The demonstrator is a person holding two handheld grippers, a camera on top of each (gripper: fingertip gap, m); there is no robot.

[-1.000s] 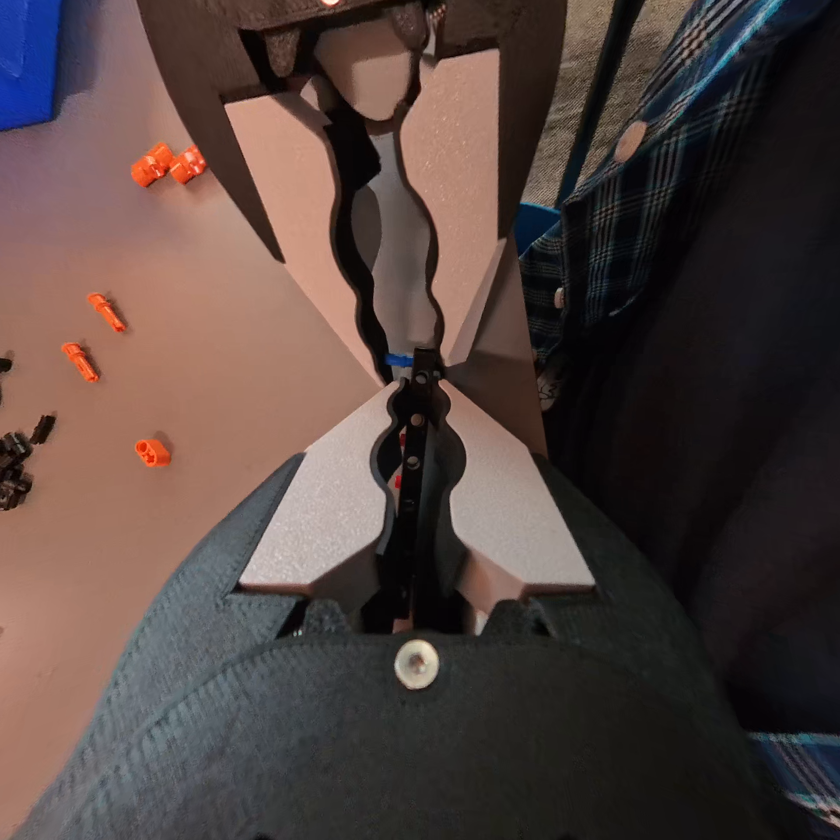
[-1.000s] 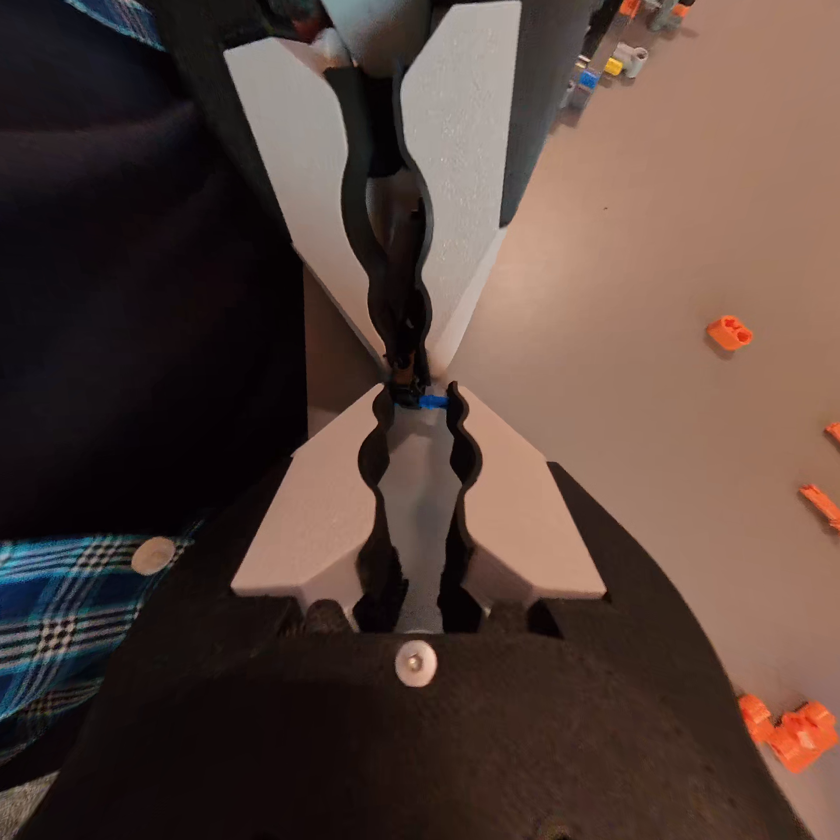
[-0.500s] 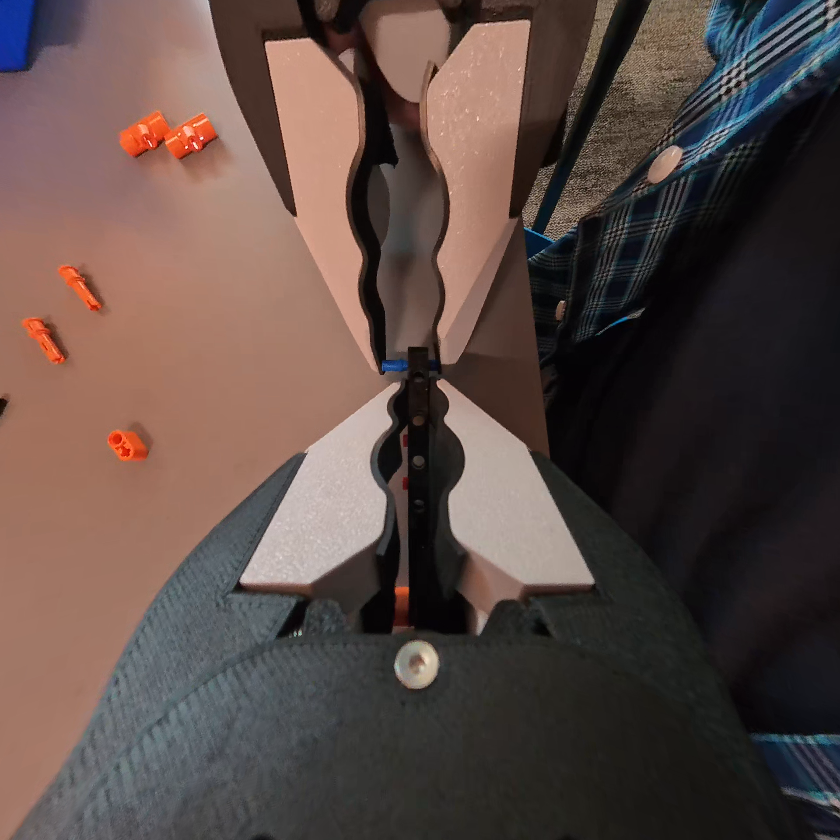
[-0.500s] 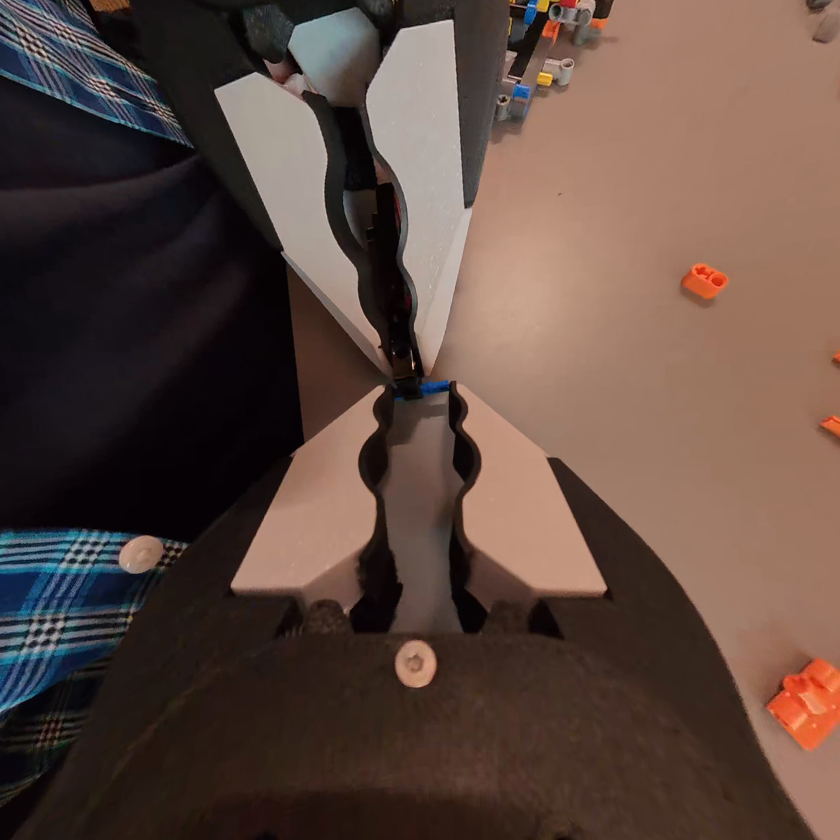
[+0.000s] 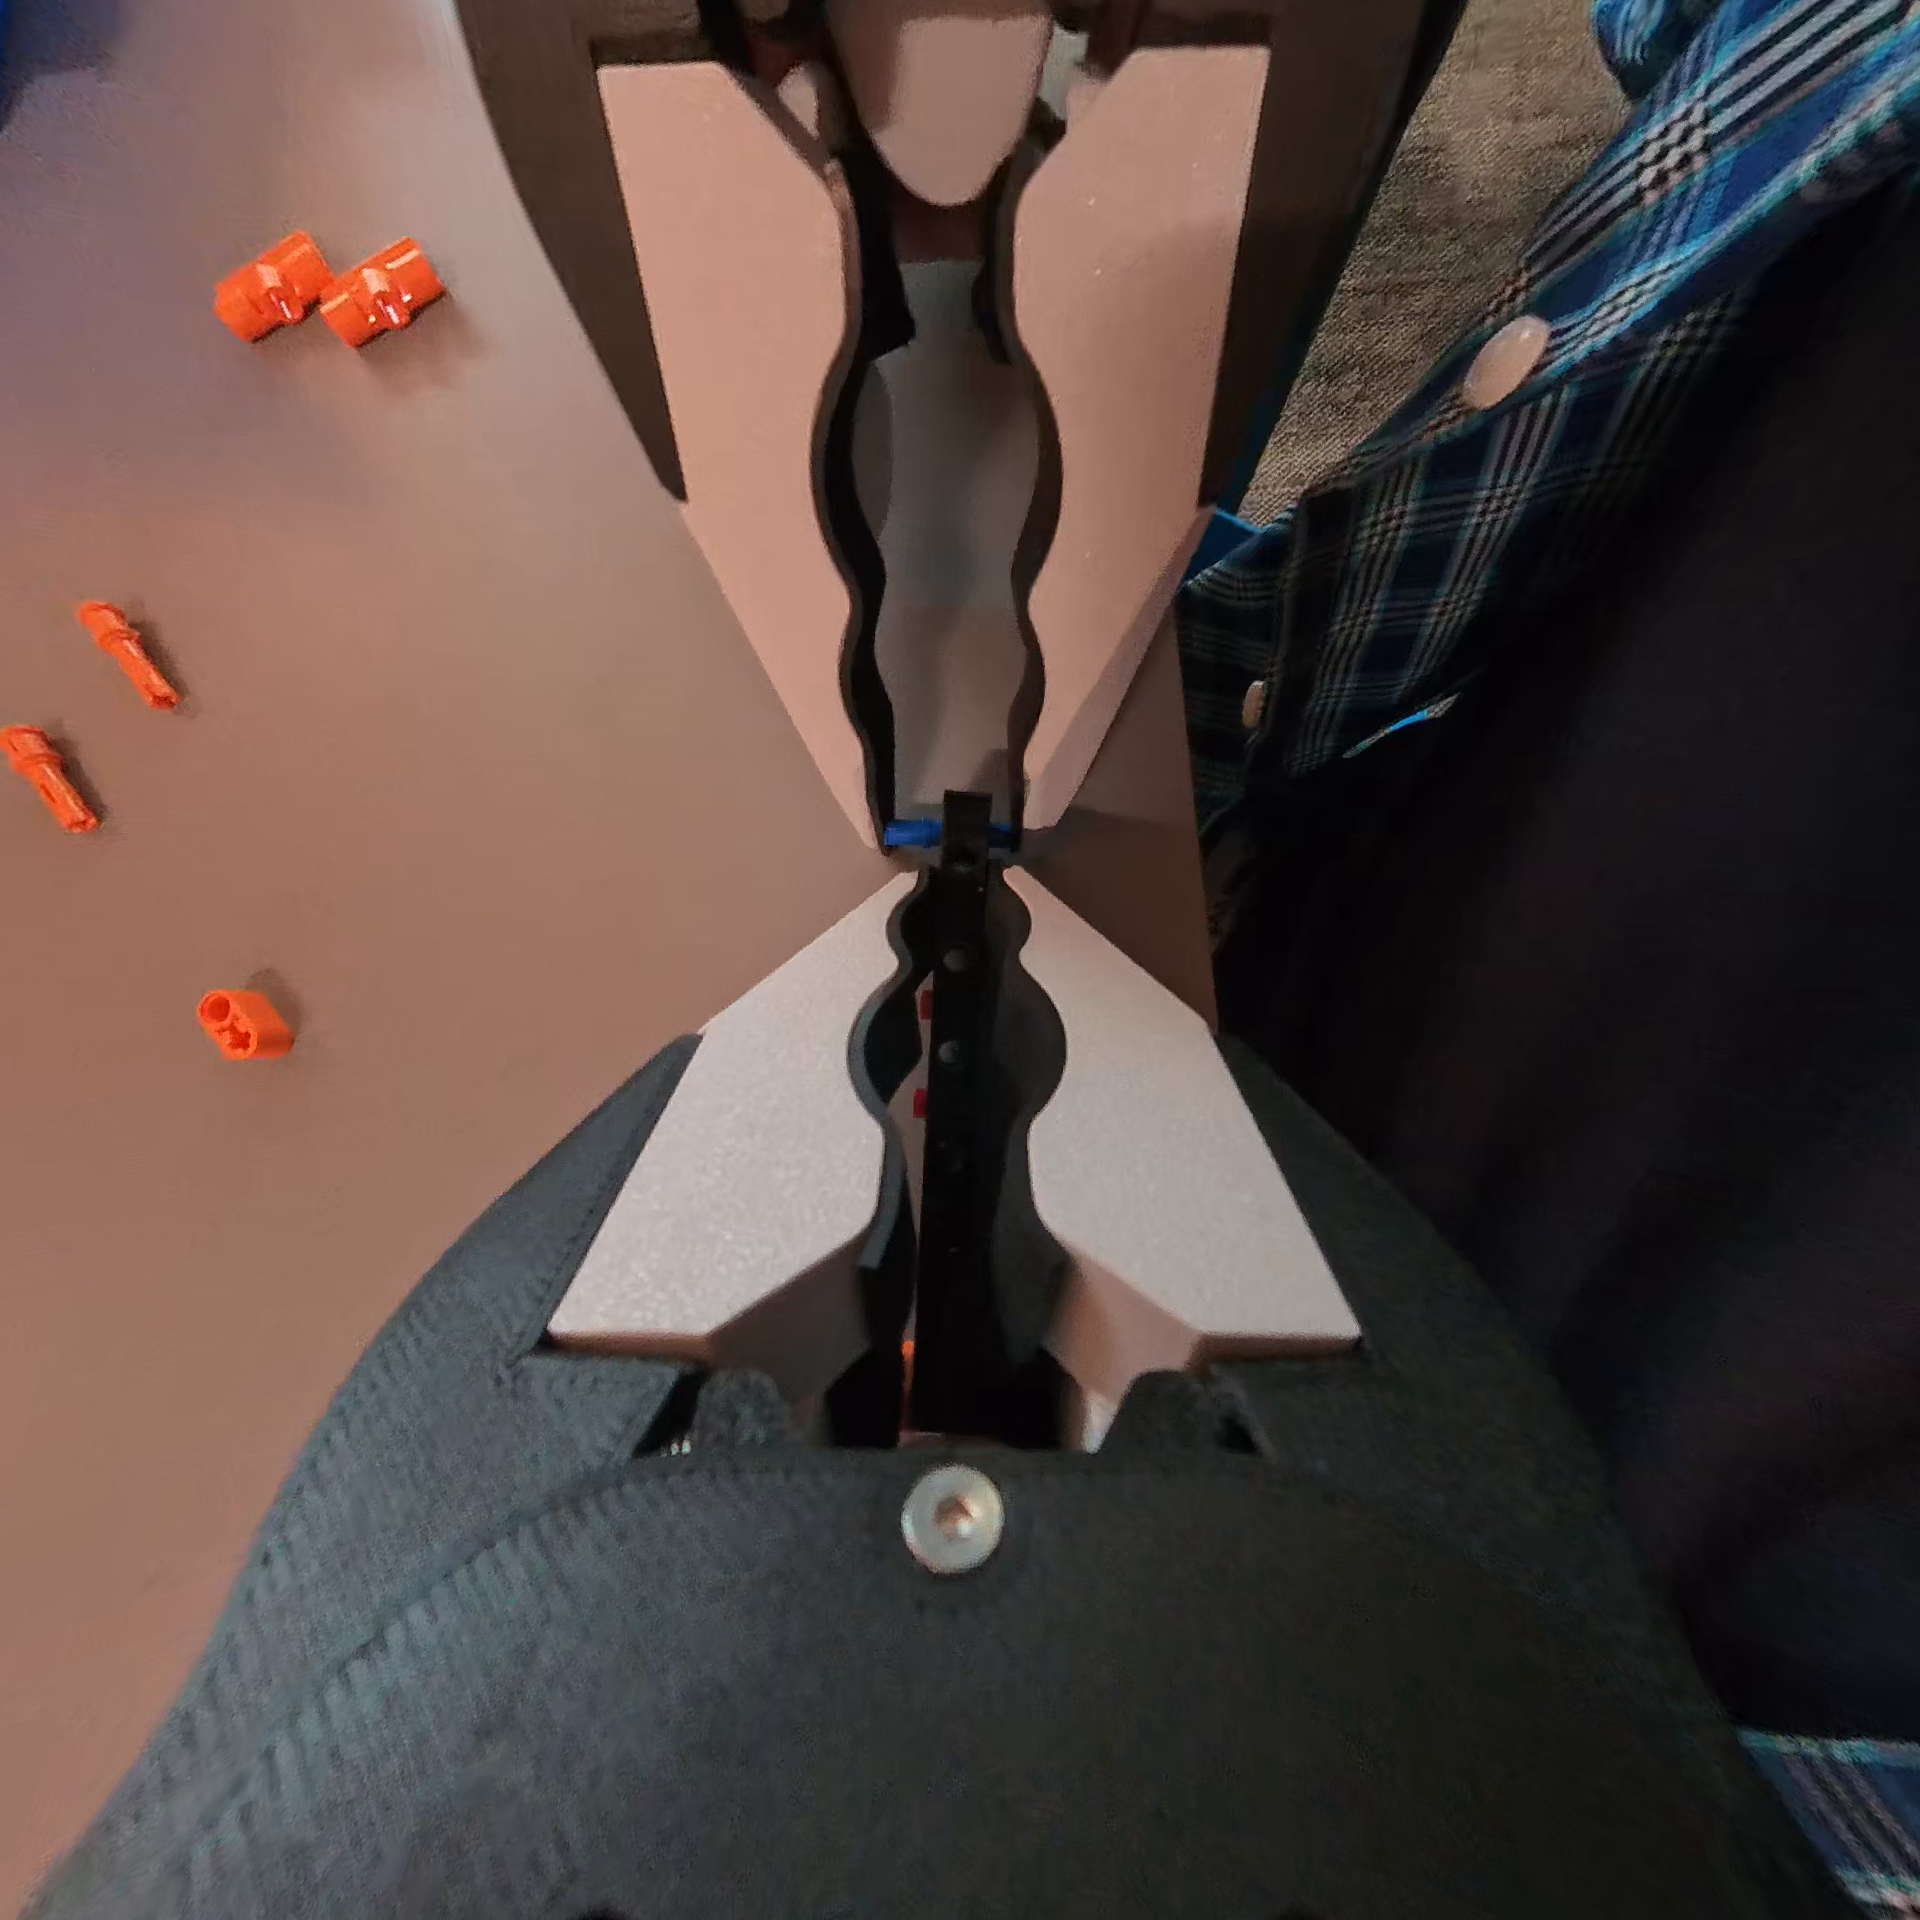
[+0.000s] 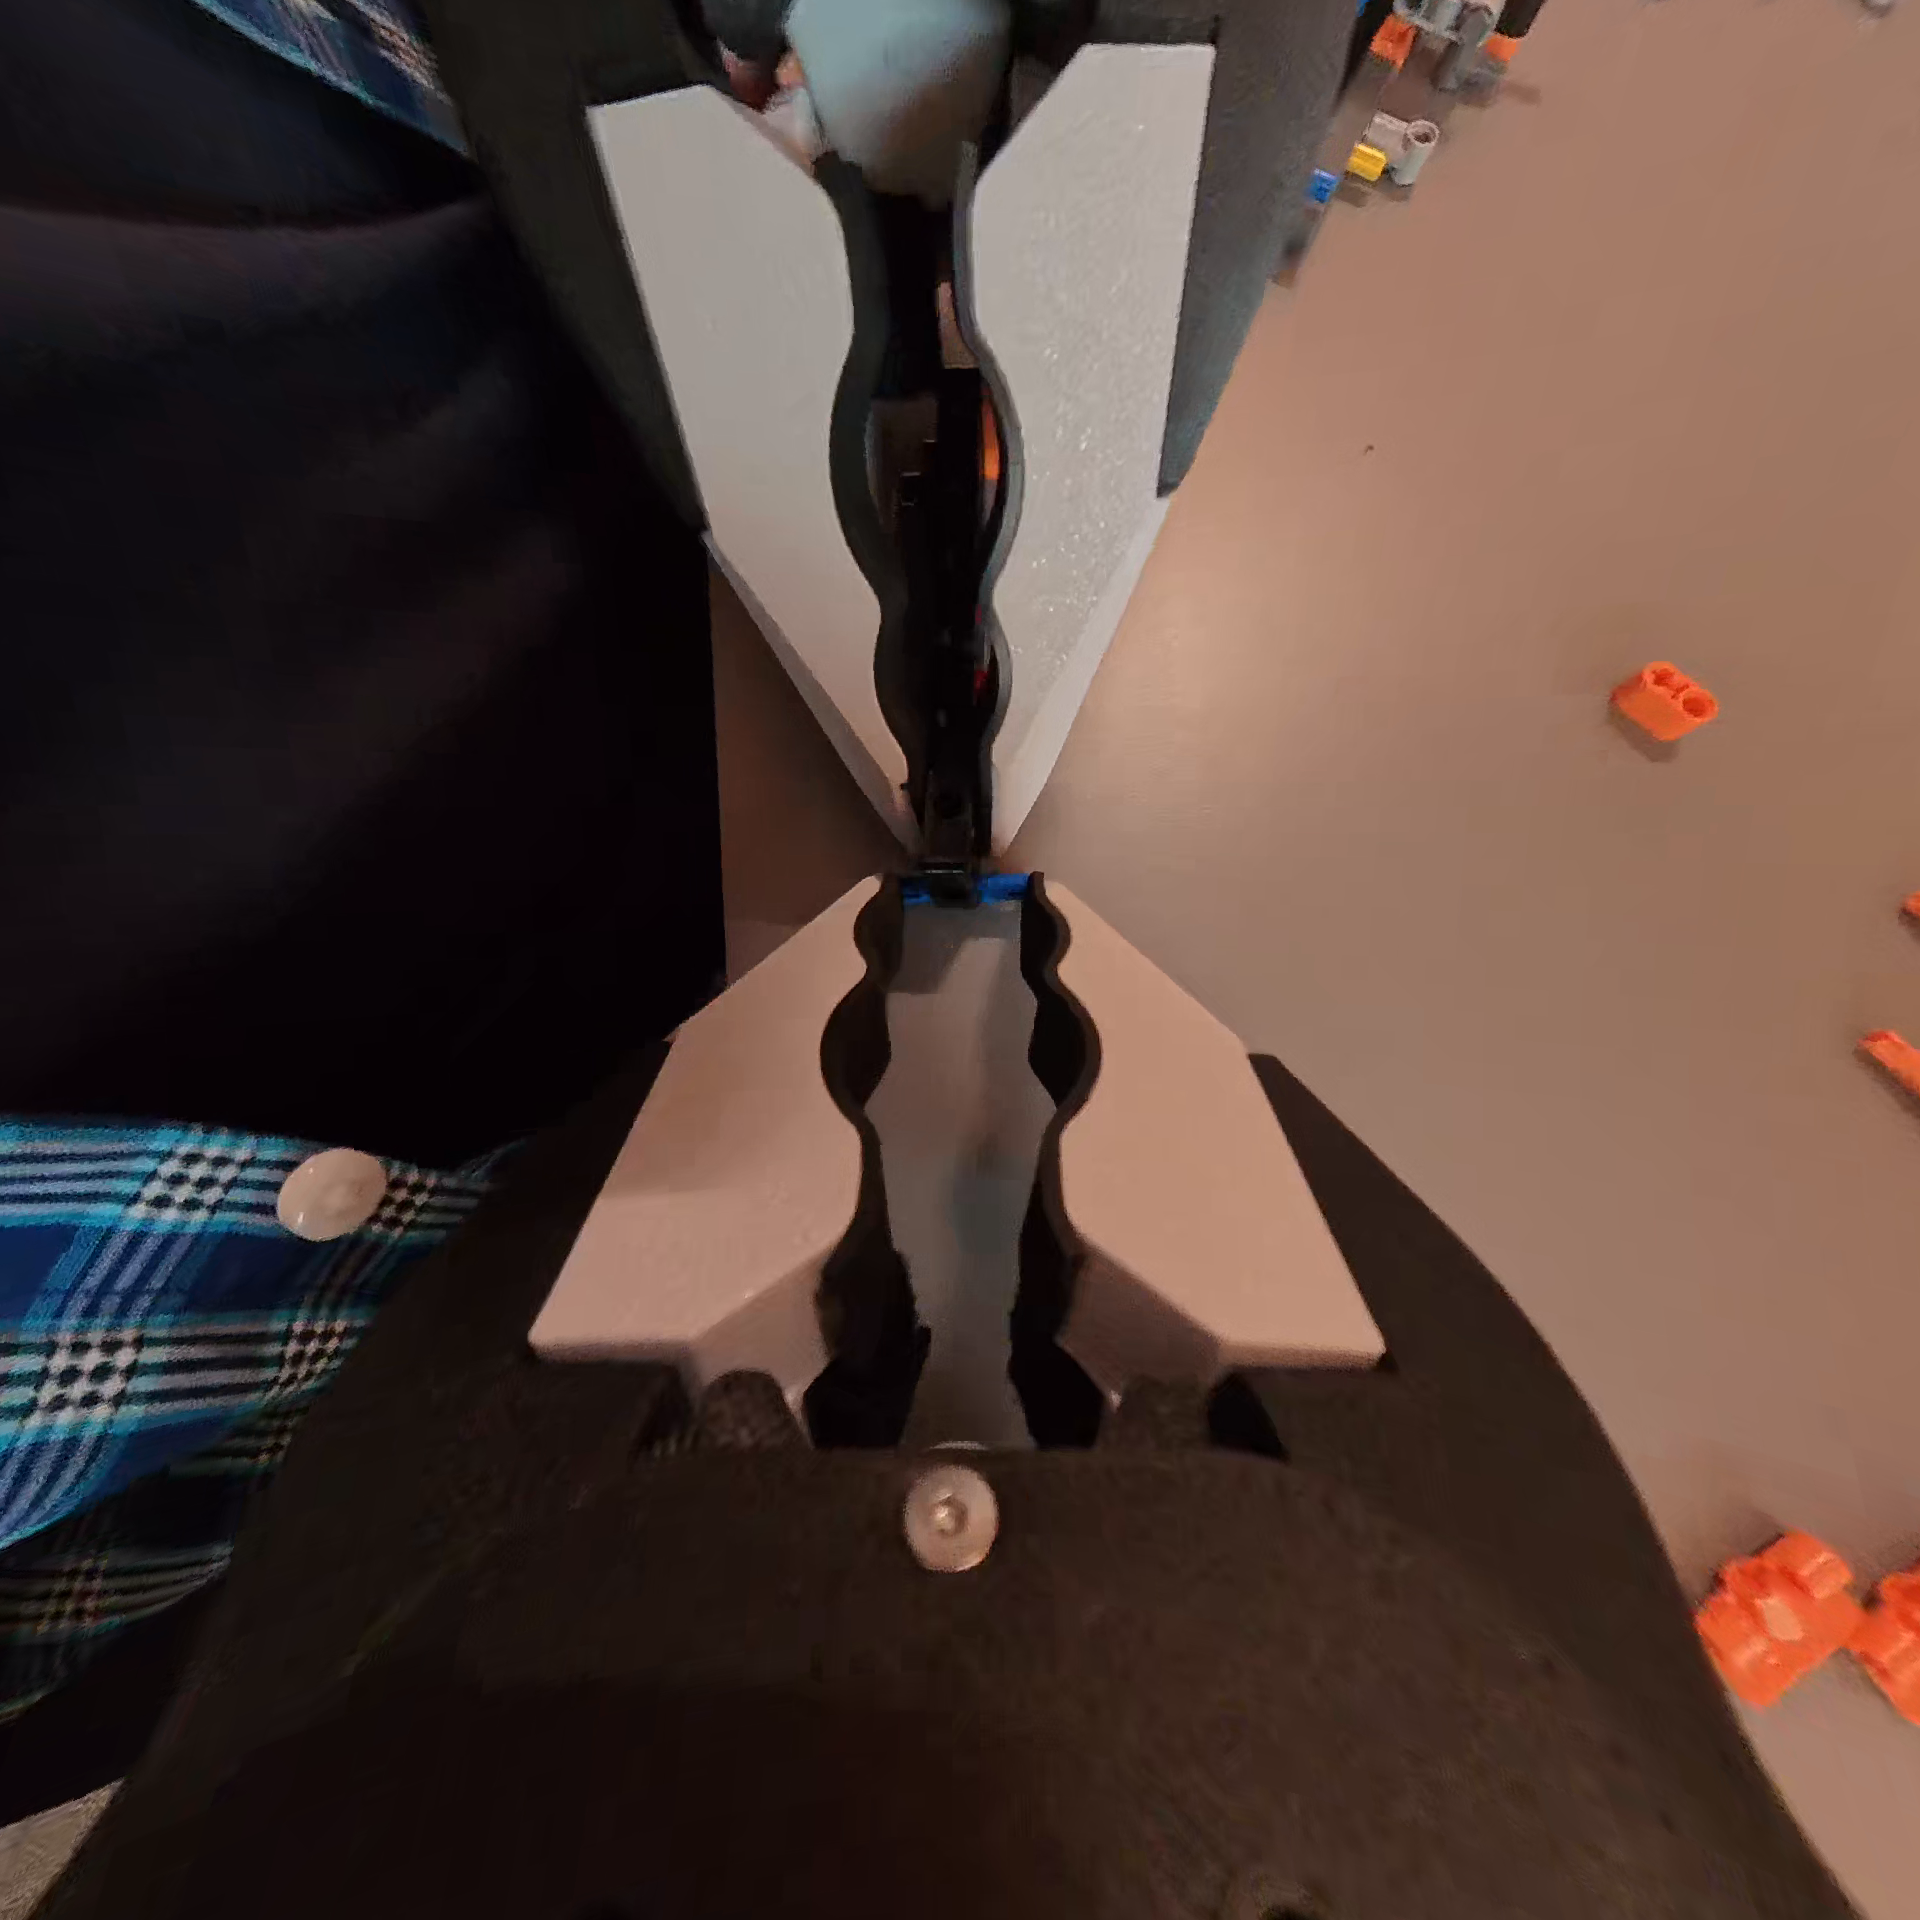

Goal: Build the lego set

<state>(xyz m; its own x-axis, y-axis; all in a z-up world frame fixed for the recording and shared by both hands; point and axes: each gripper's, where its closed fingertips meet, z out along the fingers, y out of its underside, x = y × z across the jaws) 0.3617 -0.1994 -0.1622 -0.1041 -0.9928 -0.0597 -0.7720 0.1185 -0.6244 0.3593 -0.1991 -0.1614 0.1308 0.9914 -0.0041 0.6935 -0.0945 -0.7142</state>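
Observation:
My left gripper (image 5: pixel 961 883) is shut on a long black lego beam (image 5: pixel 954 1049) with holes, which lies along its fingers and sticks out a little past the tips. My right gripper (image 6: pixel 954 894) meets it tip to tip and is shut on a short blue pin (image 6: pixel 1000 886). The pin sits crosswise in the beam's end hole, and blue shows on both sides of the beam (image 5: pixel 907 832). The right gripper (image 5: pixel 951 831) comes in from the top of the left wrist view. The left gripper (image 6: pixel 948 821) and the beam (image 6: pixel 945 623) do the same in the right wrist view.
Loose orange pieces lie on the table: two connectors (image 5: pixel 327 291), two pins (image 5: pixel 130 655), one small connector (image 5: pixel 246 1023), also in the right wrist view (image 6: pixel 1662 701). Mixed pieces lie far off (image 6: pixel 1392 156). A person's plaid shirt (image 5: pixel 1507 468) is close beside both grippers. My left and right fingertips are right by each other. The small connector (image 5: pixel 246 1023) is about equally far from each gripper, around 12 cm. The right camera catches it too, in the right wrist view (image 6: pixel 1660 695).
Both grippers stay tip to tip and have shifted slightly over the table. The blue pin showed on one side of the beam's end; now it shows on both sides.

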